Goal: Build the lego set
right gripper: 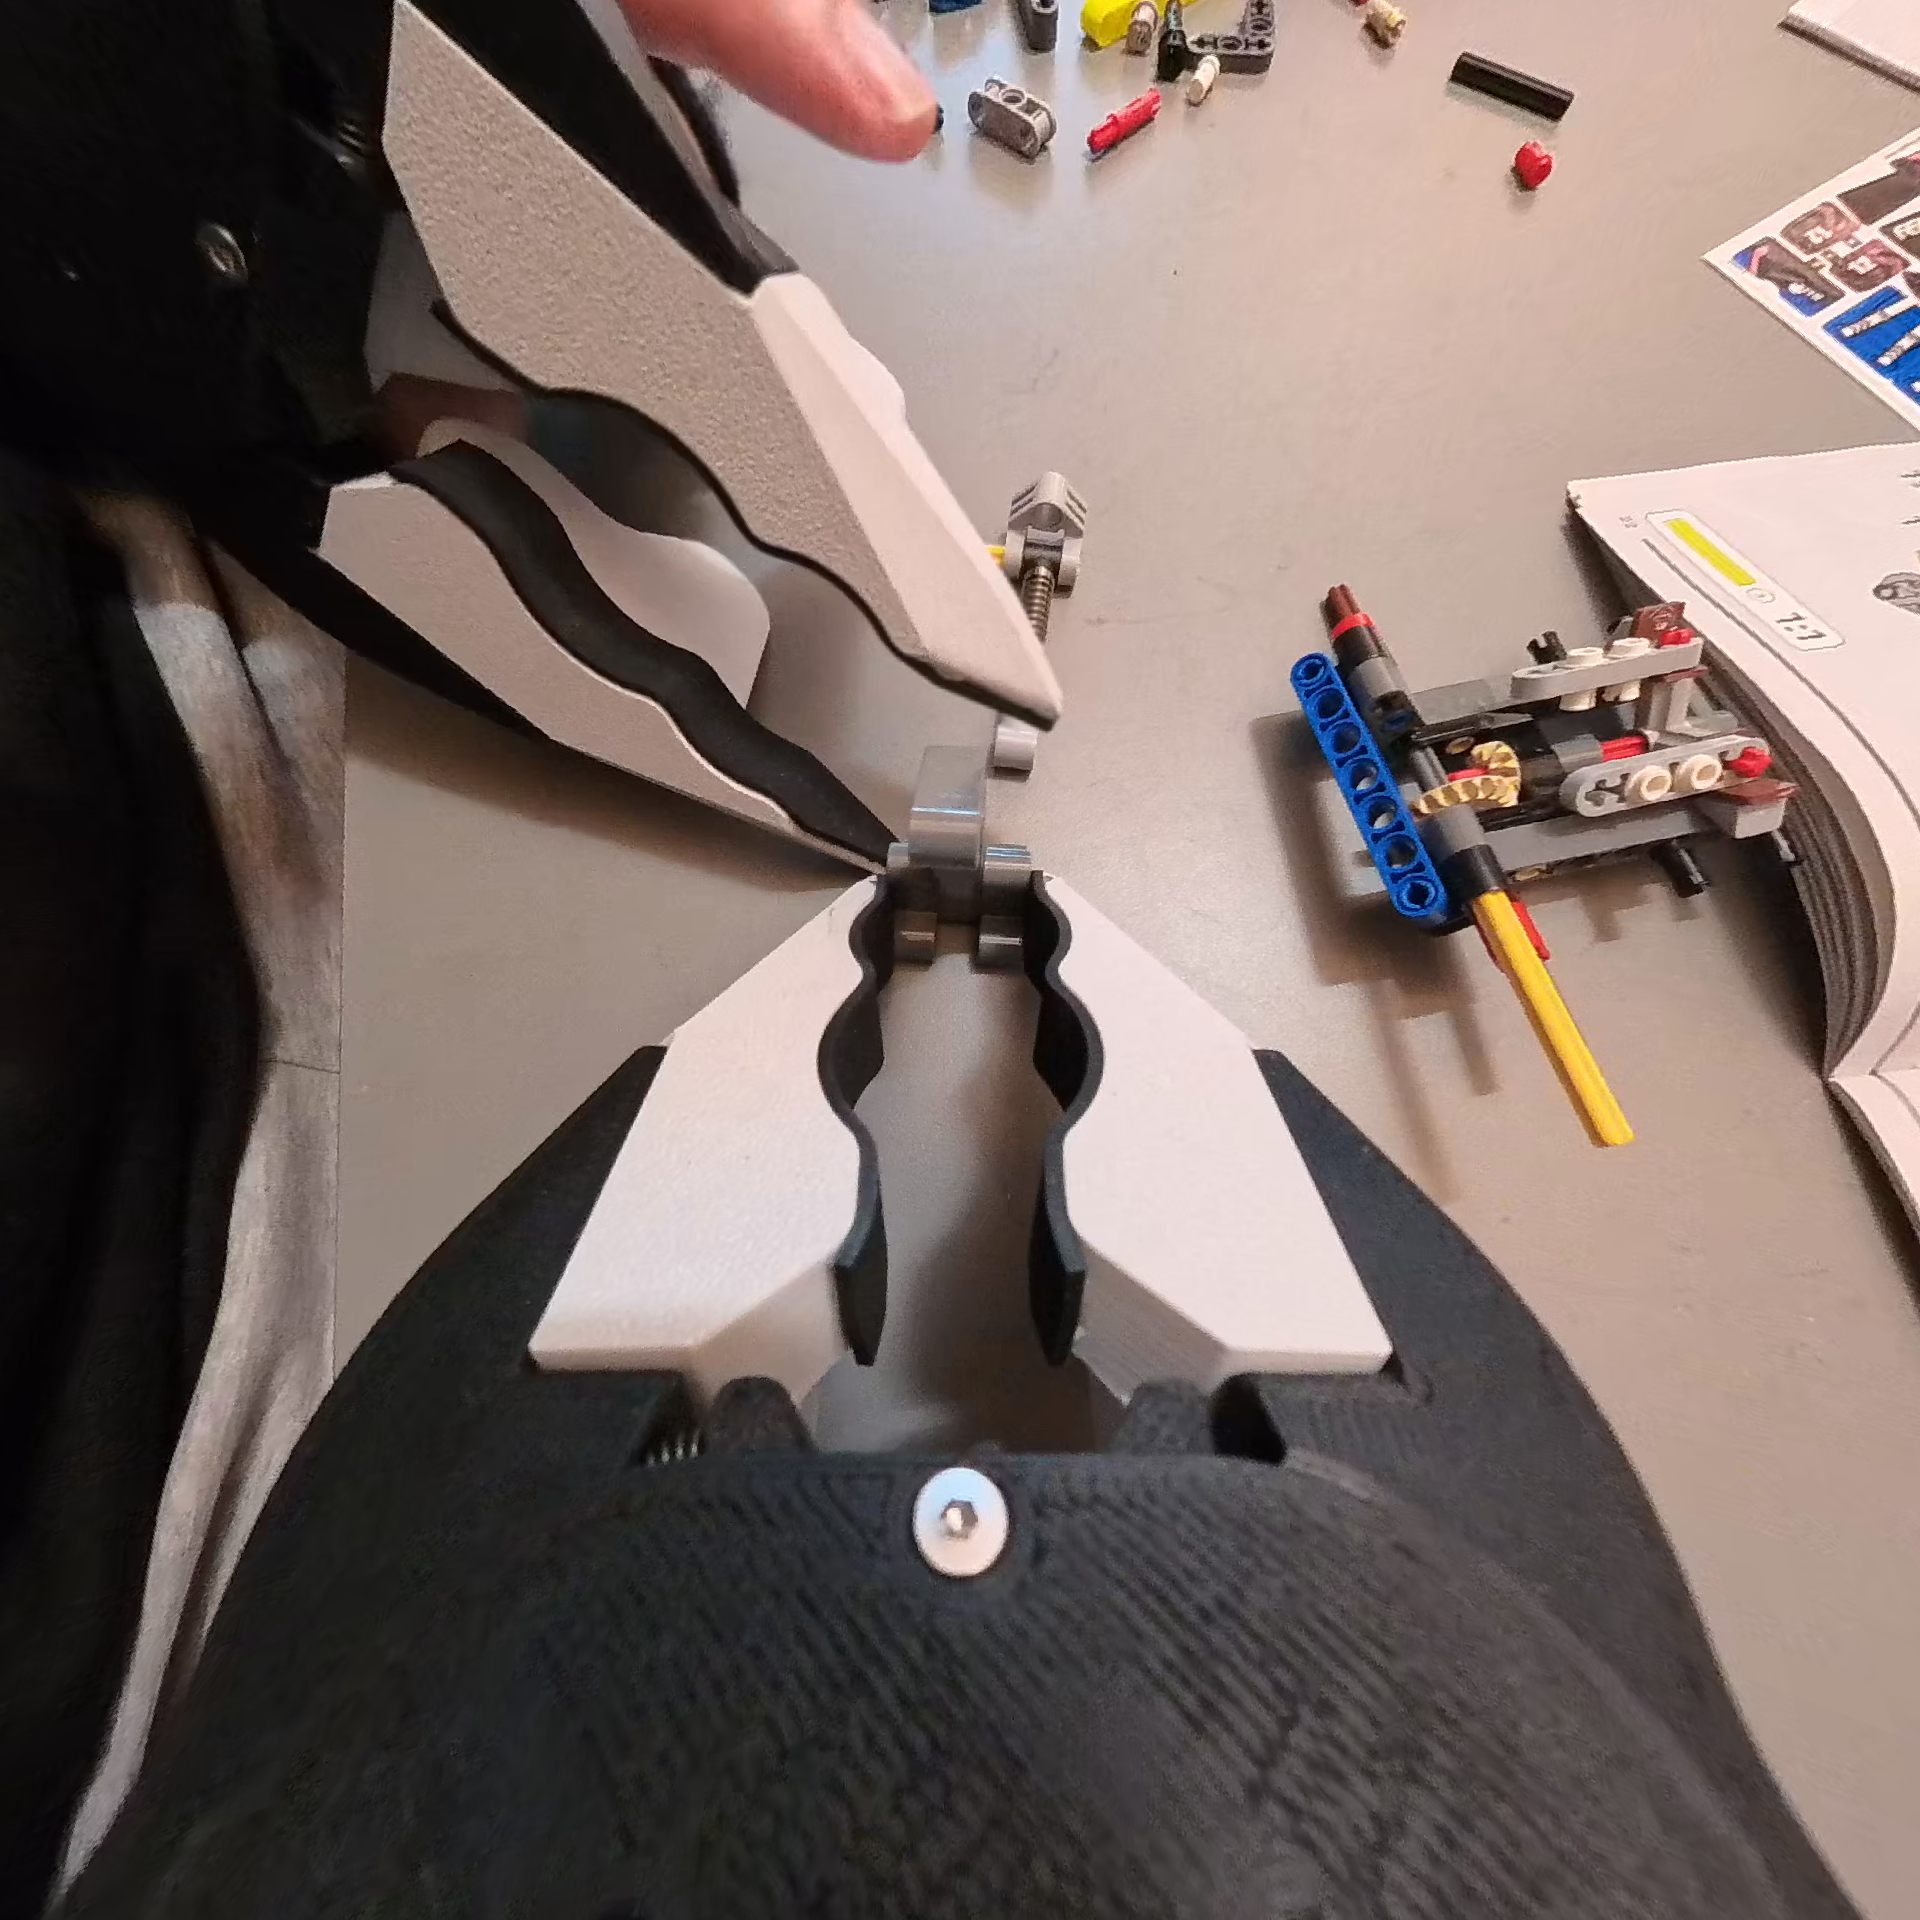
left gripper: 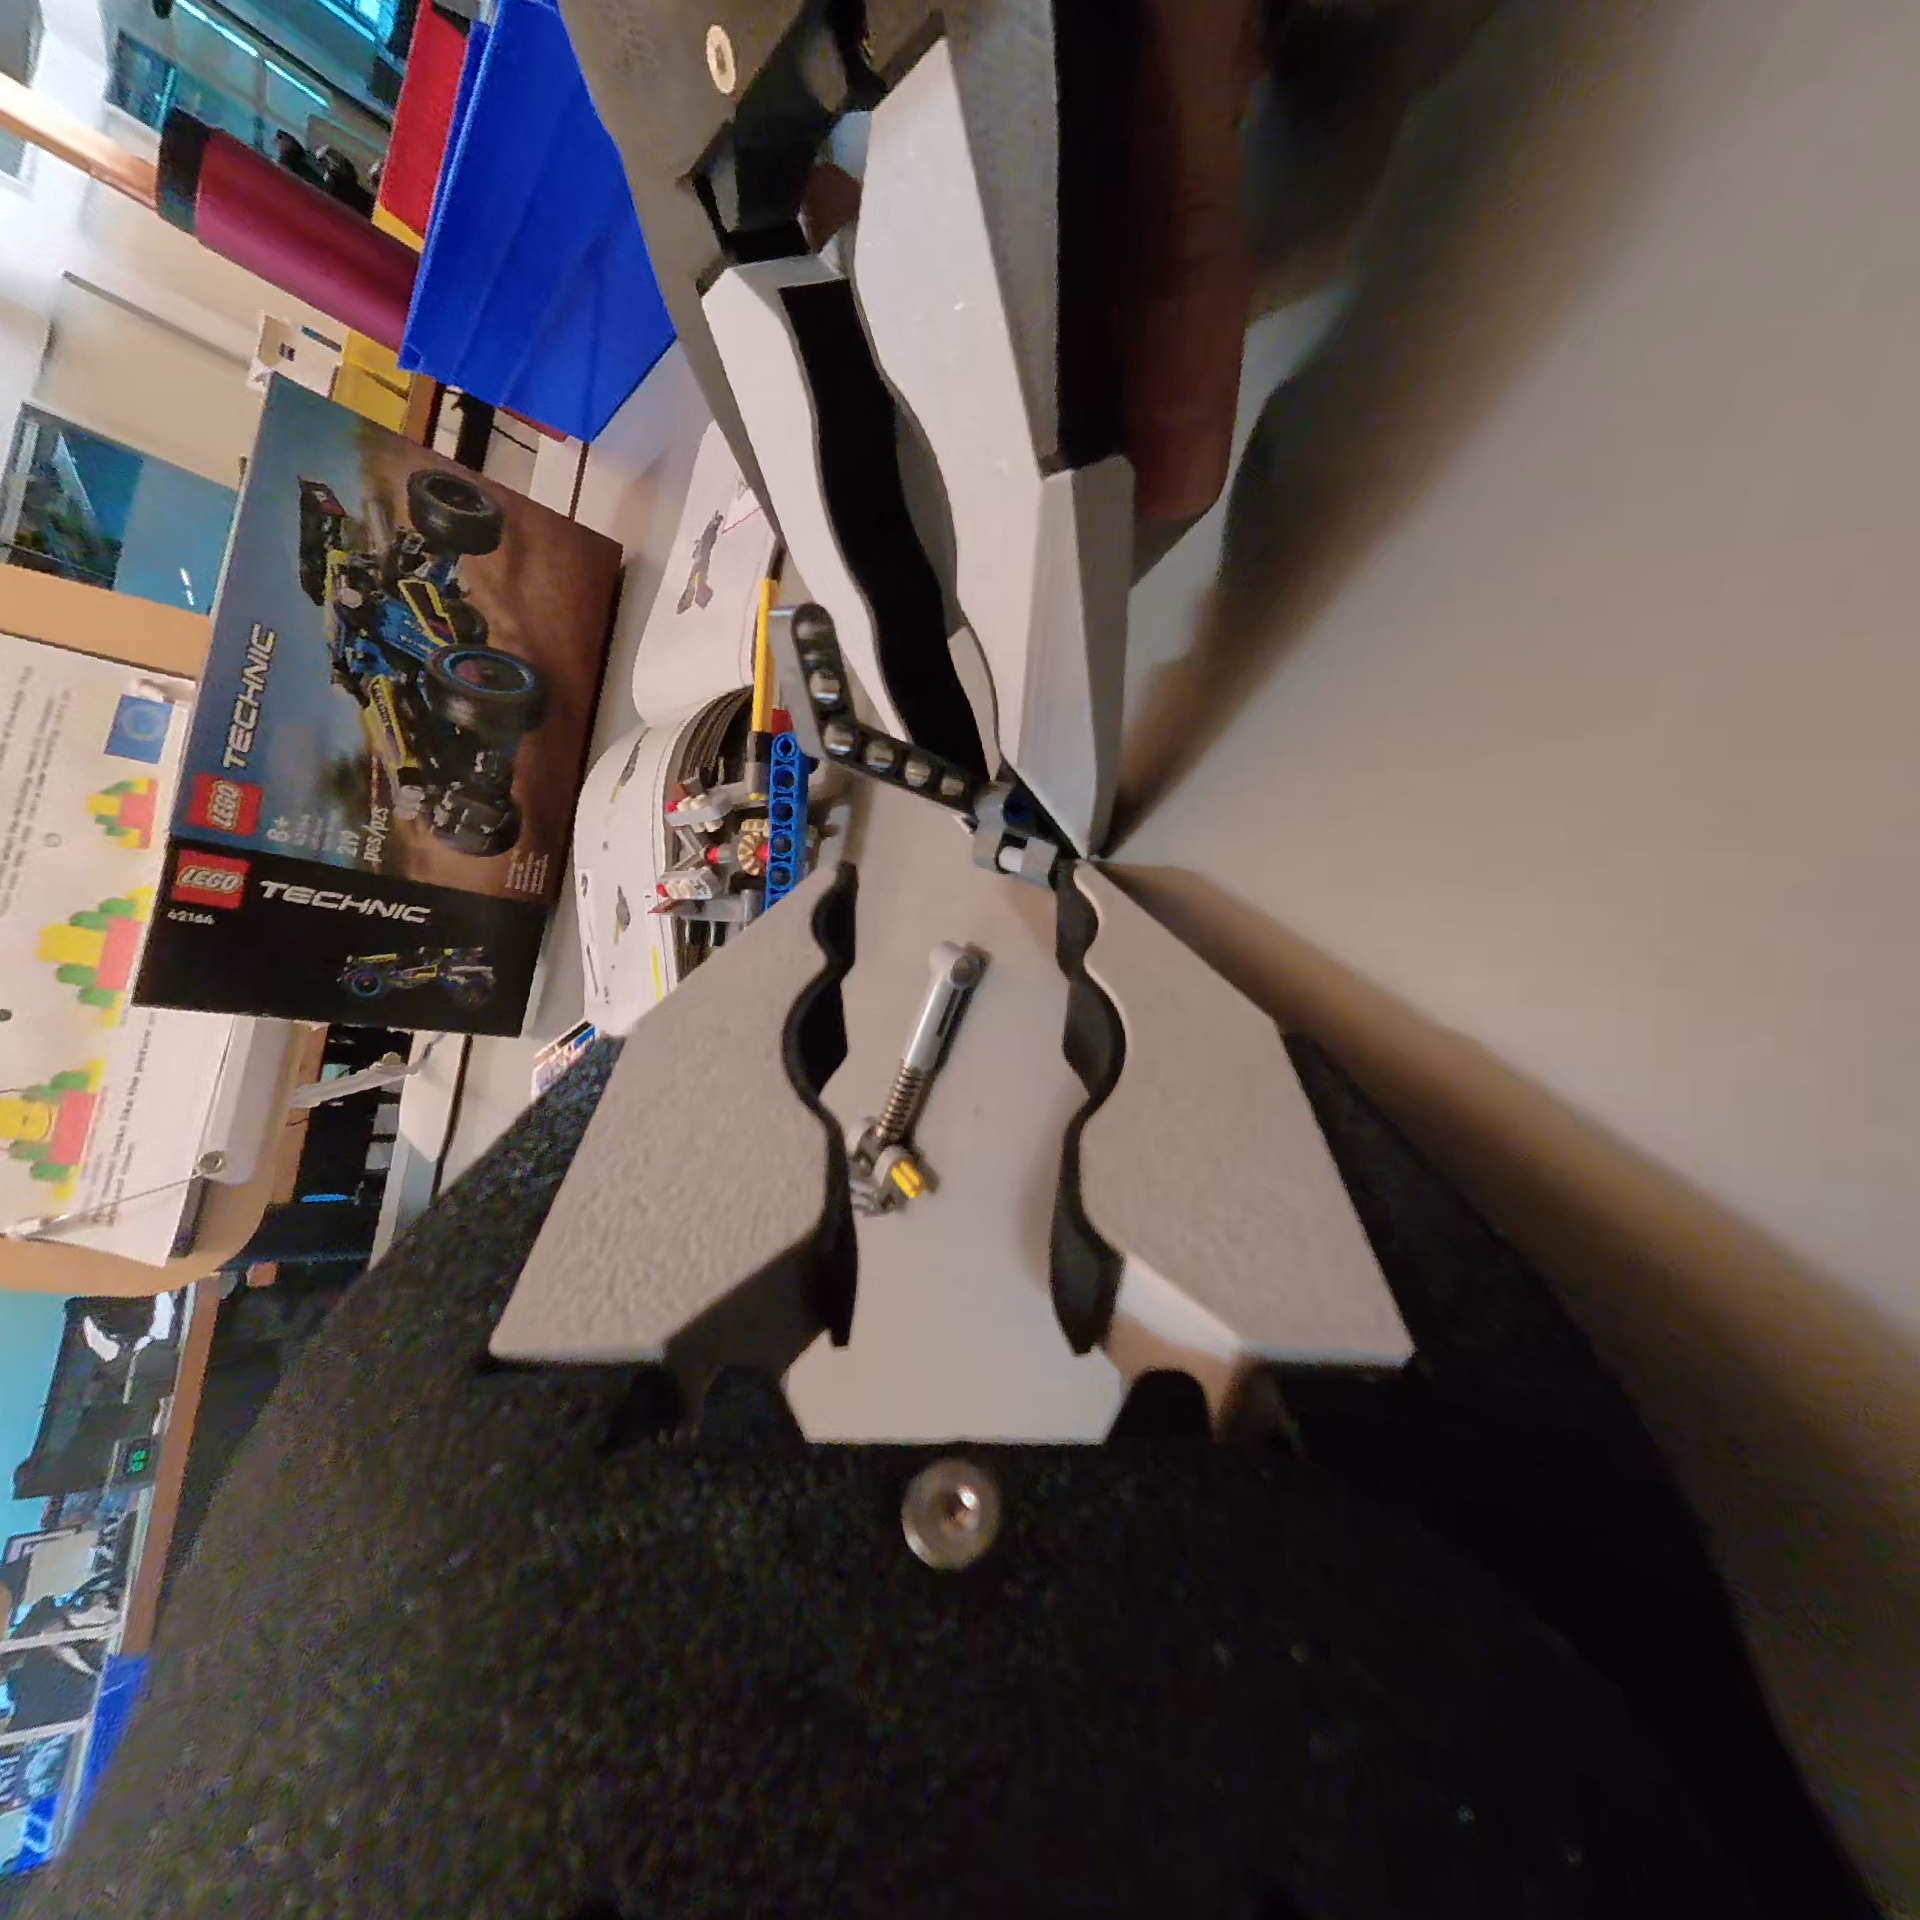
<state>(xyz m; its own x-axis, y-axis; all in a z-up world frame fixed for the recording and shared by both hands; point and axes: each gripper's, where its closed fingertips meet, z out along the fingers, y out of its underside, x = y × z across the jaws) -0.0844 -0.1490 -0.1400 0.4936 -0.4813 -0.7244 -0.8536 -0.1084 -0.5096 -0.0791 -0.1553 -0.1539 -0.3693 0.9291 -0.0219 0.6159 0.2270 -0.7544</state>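
My right gripper (right gripper: 961, 891) is shut on a small grey connector piece (right gripper: 948, 805) and holds it just above the grey table (right gripper: 1195, 416). In the left wrist view the right gripper (left gripper: 1034, 821) comes in from above with that piece (left gripper: 1008, 847), and a black angled beam (left gripper: 862, 743) sticks out of it. My left gripper (left gripper: 956, 873) is open, its tips on either side of the piece; it enters the right wrist view (right gripper: 966, 784) from the upper left. A grey shock absorber (left gripper: 914, 1070) lies on the table under the left gripper, half hidden in the right wrist view (right gripper: 1044, 551).
A partial build (right gripper: 1538, 769) with a blue beam (right gripper: 1366, 774) and a yellow axle (right gripper: 1548, 1023) lies against the open manual (right gripper: 1766, 727). A sticker sheet (right gripper: 1849, 281) and loose parts (right gripper: 1143, 62) lie farther off. A person's finger (right gripper: 831, 73) shows at top. The set's box (left gripper: 384, 727) stands behind. Only a small space, under 4 cm, lies between the two pairs of fingers.
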